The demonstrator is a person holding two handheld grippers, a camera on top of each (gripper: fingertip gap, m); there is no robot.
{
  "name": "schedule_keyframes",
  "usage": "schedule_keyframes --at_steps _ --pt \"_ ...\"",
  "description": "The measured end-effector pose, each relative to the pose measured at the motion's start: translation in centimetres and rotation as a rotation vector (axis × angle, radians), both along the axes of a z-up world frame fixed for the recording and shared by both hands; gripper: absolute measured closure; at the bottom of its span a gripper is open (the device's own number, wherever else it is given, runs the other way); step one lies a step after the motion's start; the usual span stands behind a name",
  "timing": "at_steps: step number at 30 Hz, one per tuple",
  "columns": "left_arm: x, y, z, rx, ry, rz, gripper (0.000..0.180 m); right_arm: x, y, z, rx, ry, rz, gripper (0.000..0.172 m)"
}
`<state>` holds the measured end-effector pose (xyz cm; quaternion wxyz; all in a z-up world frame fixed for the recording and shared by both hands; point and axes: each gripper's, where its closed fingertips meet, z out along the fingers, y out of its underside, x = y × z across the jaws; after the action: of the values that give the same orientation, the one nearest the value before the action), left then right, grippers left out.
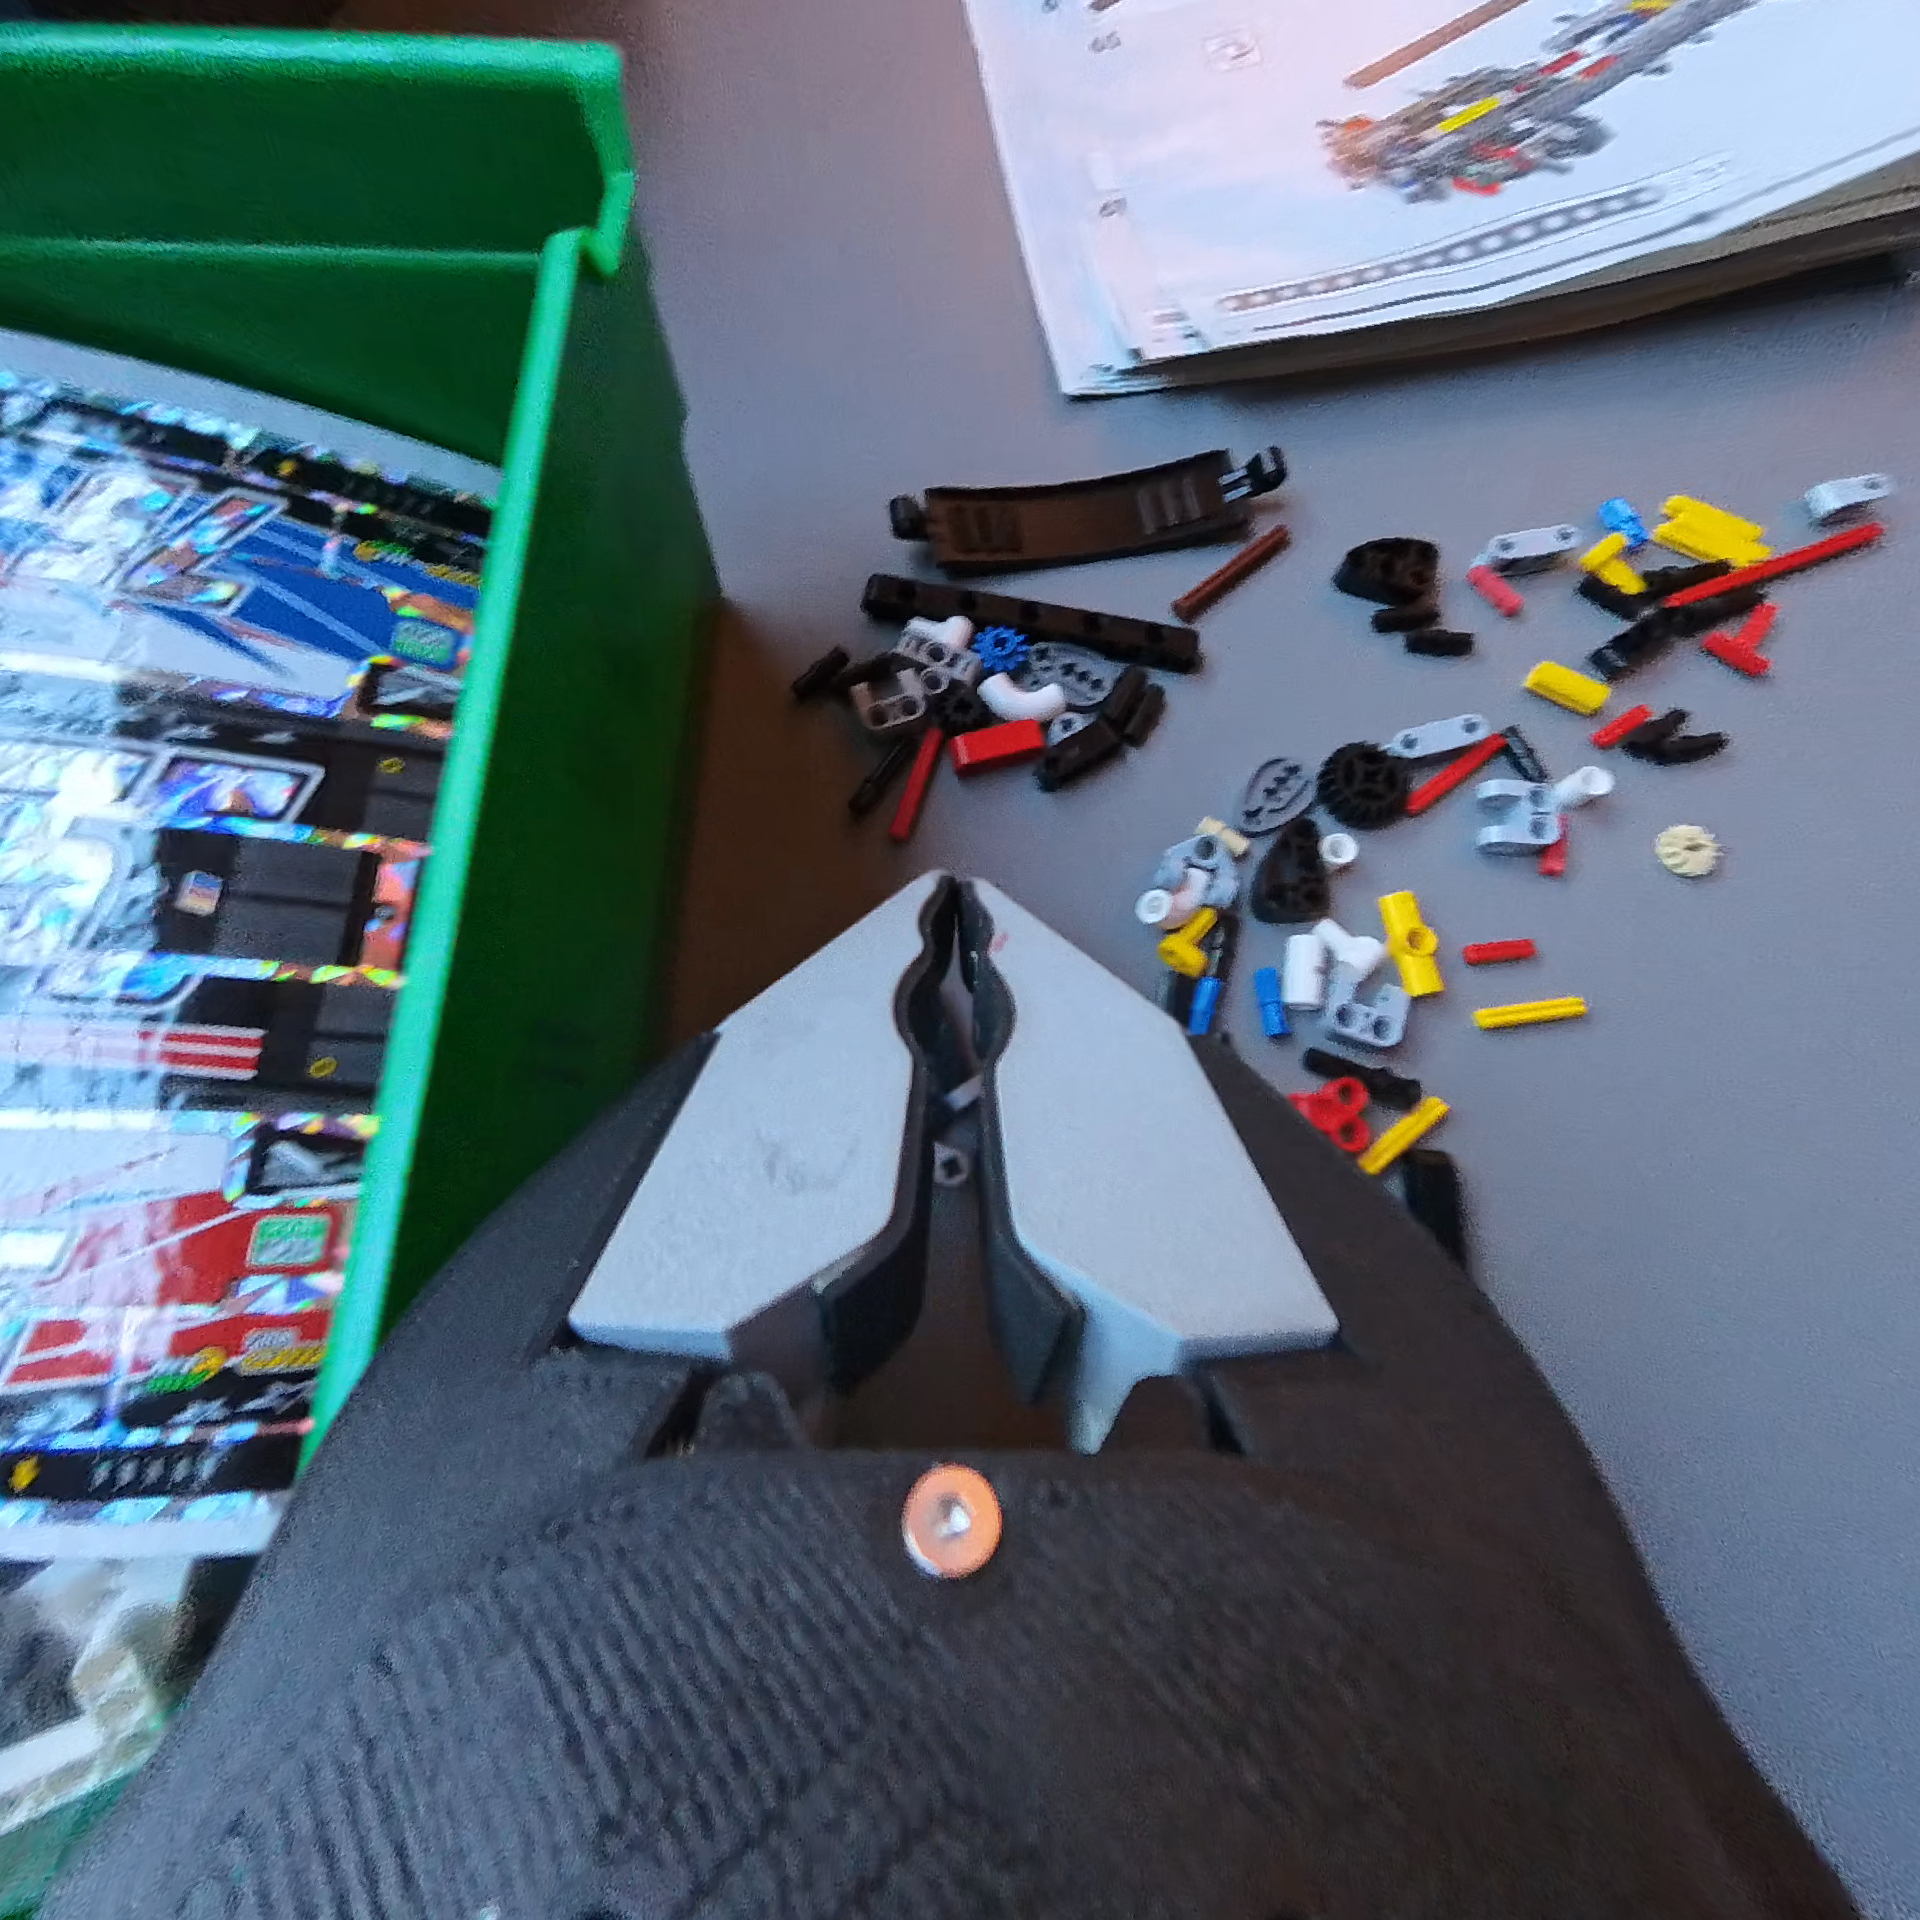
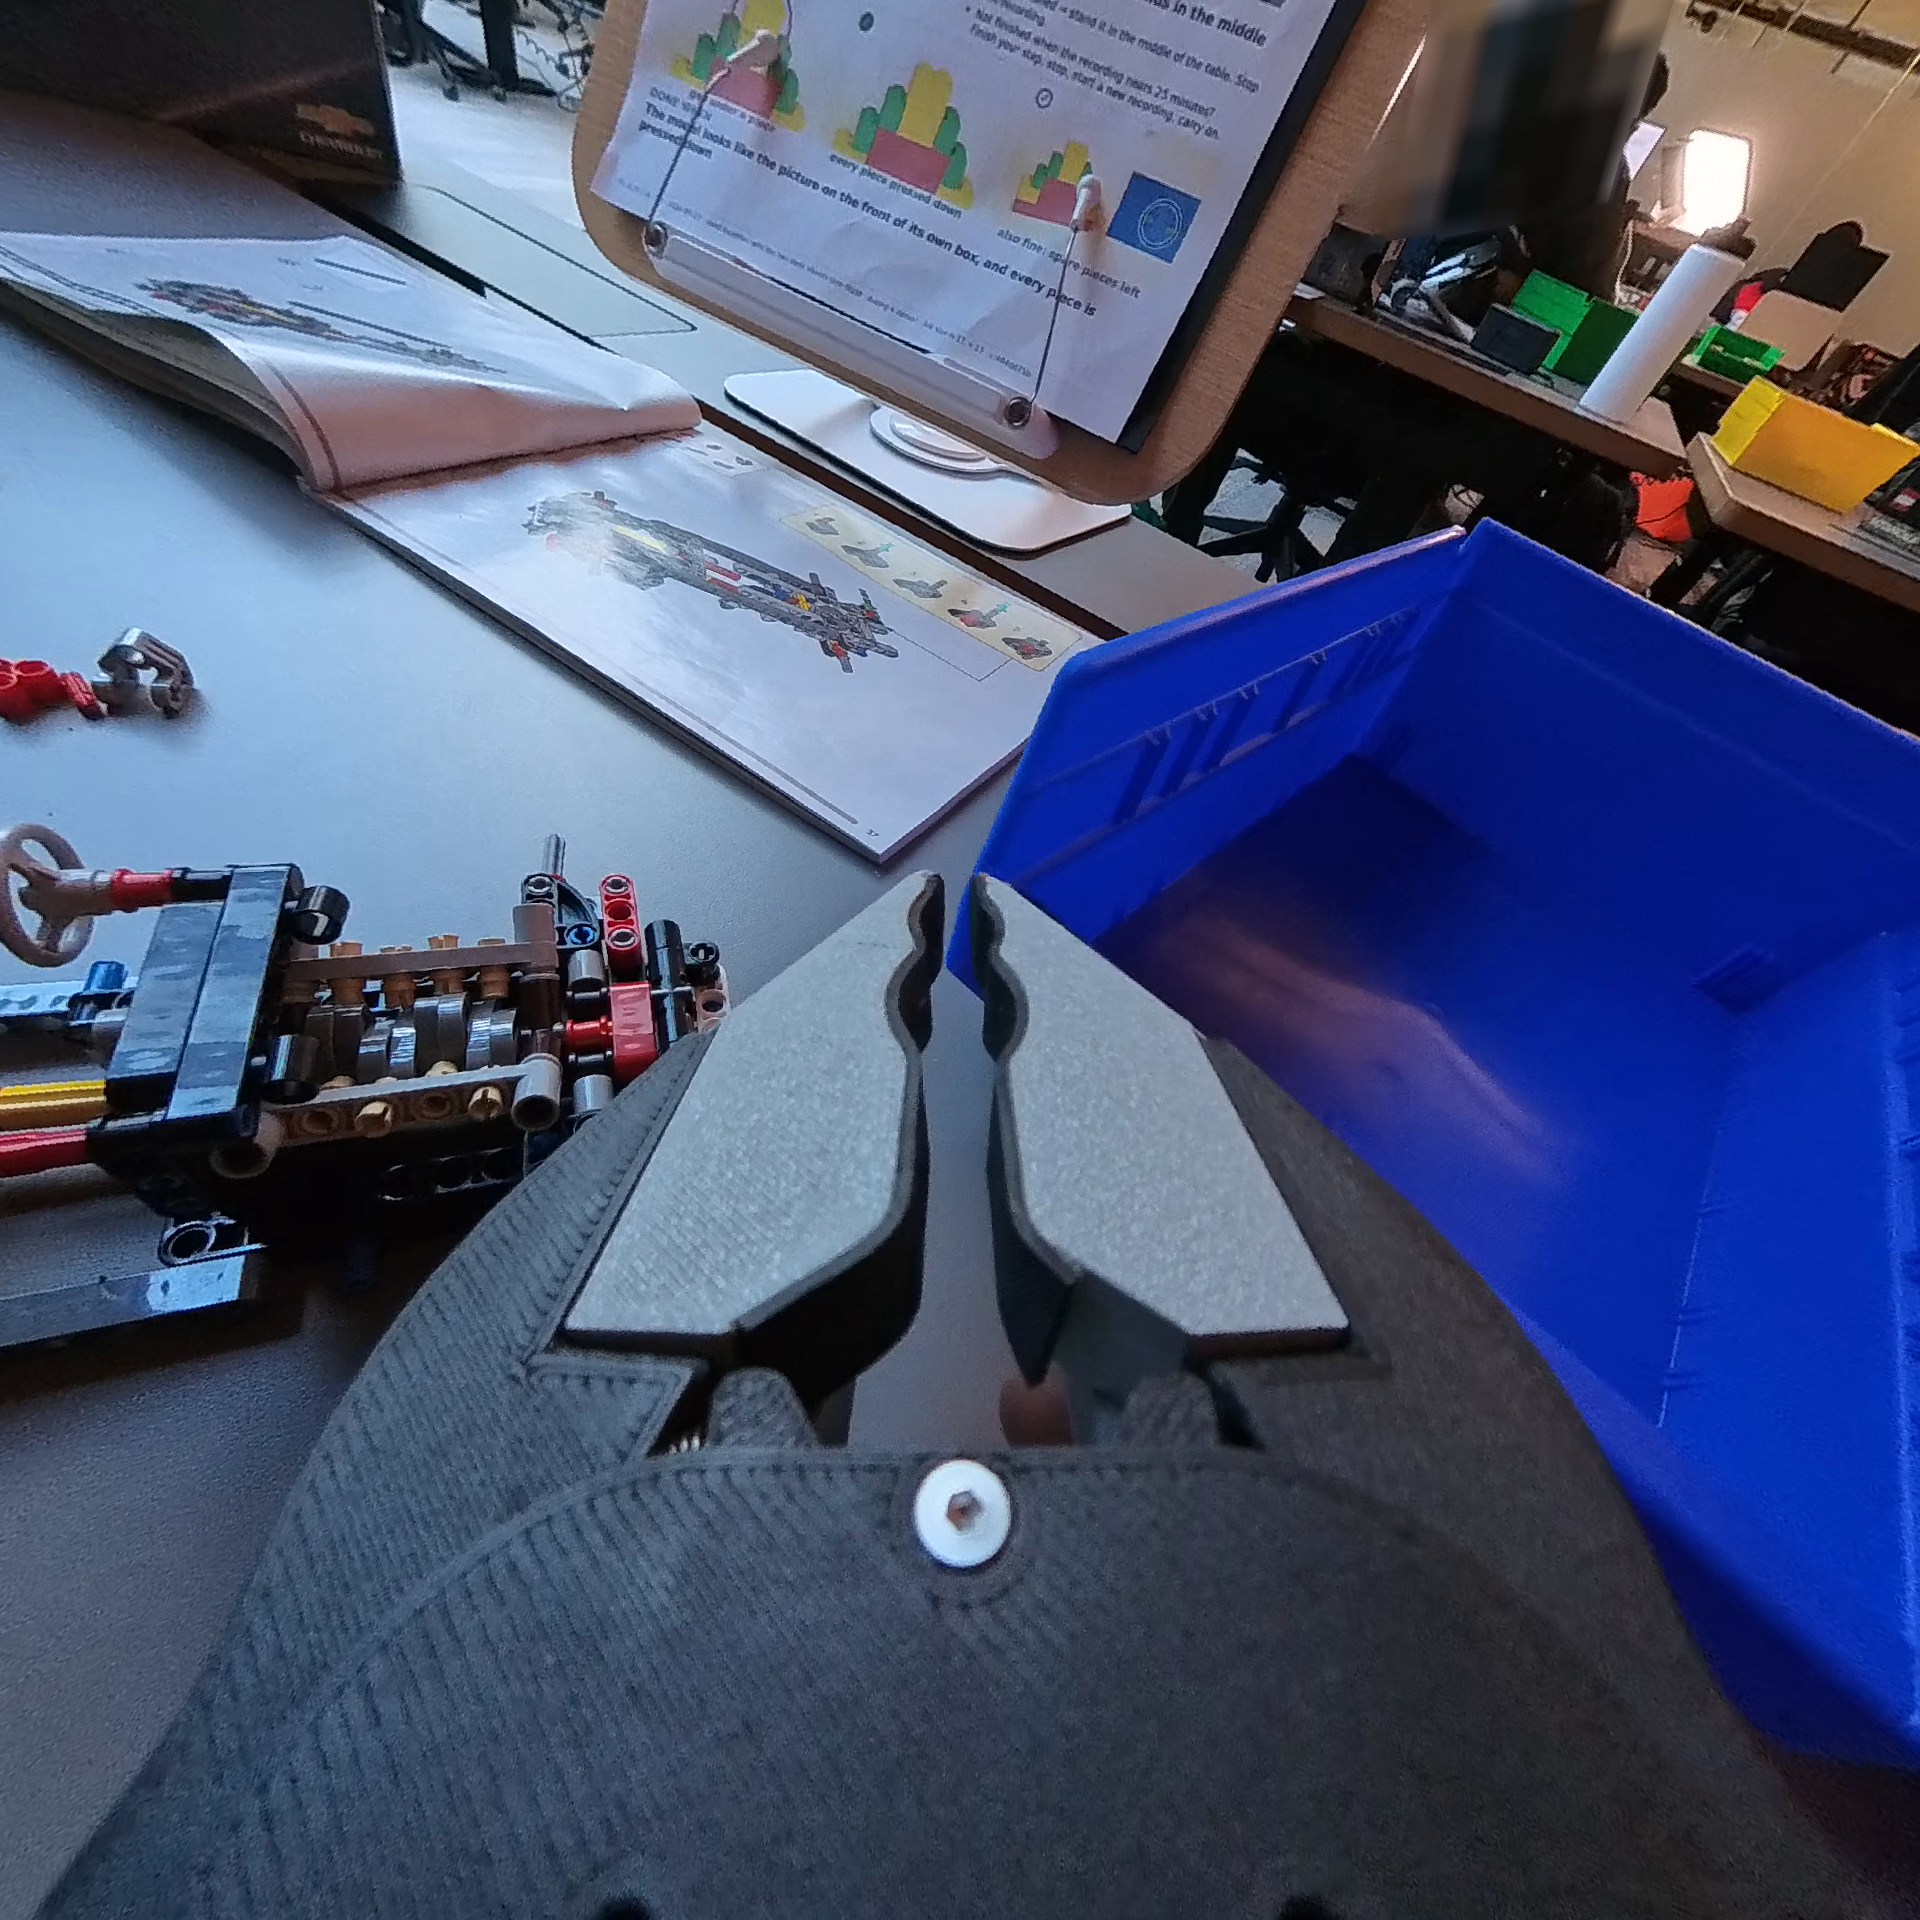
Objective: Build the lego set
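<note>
Green bin [image 1: 540, 727] flanks the left tool [image 1: 956, 894], tips together.

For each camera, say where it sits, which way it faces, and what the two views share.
Left wrist view: sits on the left gripper, angled down at loose building pieces beside a green bin; its fingers meet at the tips.
Right wrist view: sits on the right gripper, facing low across the table past a blue bin and a half-built model; a slit shows between its fingers.
Shared: the grey table and open booklet.
</note>
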<state>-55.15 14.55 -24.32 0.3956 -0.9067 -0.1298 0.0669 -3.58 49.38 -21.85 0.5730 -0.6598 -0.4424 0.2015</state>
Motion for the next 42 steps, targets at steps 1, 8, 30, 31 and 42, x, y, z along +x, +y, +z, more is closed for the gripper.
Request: schedule_keyframes --at_steps 1,8,30,31,42 --pt "0.6 0.4 0.1 0.005 -0.022 -0.017 0.180 0.0 0.0 0.0 -0.001 0.000 0.000 0.170" --pt "2.7 2.2 1.9 -0.013 0.054 -0.068 0.180 0.0 -0.1 0.2 0.007 0.007 0.005 0.170" --pt "-2.0 1.3 -3.9 -0.680 0.330 -0.287 0.173 0.9 -0.2 1.6 -0.074 0.168 0.041 0.172" --pt "-2.0 1.3 -3.9 -0.681 0.319 -0.295 0.173 0.9 -0.2 1.6 -0.079 0.173 0.043 0.172" --pt "4.2 2.0 -0.9 -0.452 0.132 -0.276 0.176 0.9 -0.2 1.7 -0.089 0.188 0.052 0.172"
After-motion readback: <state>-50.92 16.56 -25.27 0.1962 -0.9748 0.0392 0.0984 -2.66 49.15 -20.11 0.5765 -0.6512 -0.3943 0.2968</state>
